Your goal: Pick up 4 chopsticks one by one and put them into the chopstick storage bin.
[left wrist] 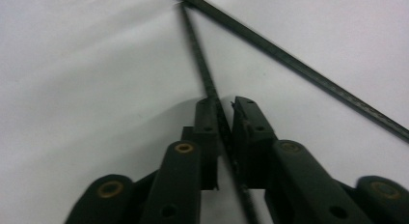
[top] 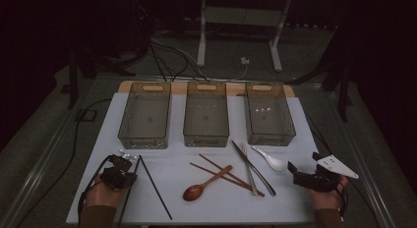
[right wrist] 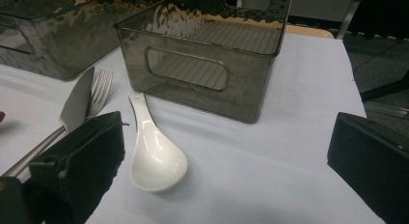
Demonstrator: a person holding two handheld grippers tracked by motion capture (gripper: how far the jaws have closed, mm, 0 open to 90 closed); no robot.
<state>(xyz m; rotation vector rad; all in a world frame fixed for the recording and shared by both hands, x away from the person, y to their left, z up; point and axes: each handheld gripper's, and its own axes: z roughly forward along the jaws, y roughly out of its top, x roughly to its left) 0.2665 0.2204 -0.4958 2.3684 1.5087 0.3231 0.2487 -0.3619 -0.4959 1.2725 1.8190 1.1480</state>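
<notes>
Black and thin, the nearer chopstick (left wrist: 205,72) is lying on the white table cover (top: 206,198) at the front left, and I am reading it as clamped: in the left gripper view the left gripper (left wrist: 223,104) is pinching it between its two pads, the jaws standing narrow with the stick running up and away from them. A second black chopstick (left wrist: 294,64) is crossing the upper right of that view, apart from the jaws; its far end is nearly meeting the held one.

In the high view my left gripper (top: 121,170) is sitting low at the left edge with that second stick slanting just beside it. I am seeing a wooden spoon (top: 204,185) and a pair of brown chopsticks (top: 227,175) at the middle, then a knife (right wrist: 72,108) and fork (right wrist: 99,91) lying side by side, then a white ceramic spoon (right wrist: 154,154) just in front of the right-hand smoked plastic bin (right wrist: 212,64).

Three such bins are standing in a row behind the cutlery. My right gripper (right wrist: 226,156) is hovering near the ceramic spoon, jaws spread wide, nothing between them.

I am finding no legible brand, label or writing on any item.
</notes>
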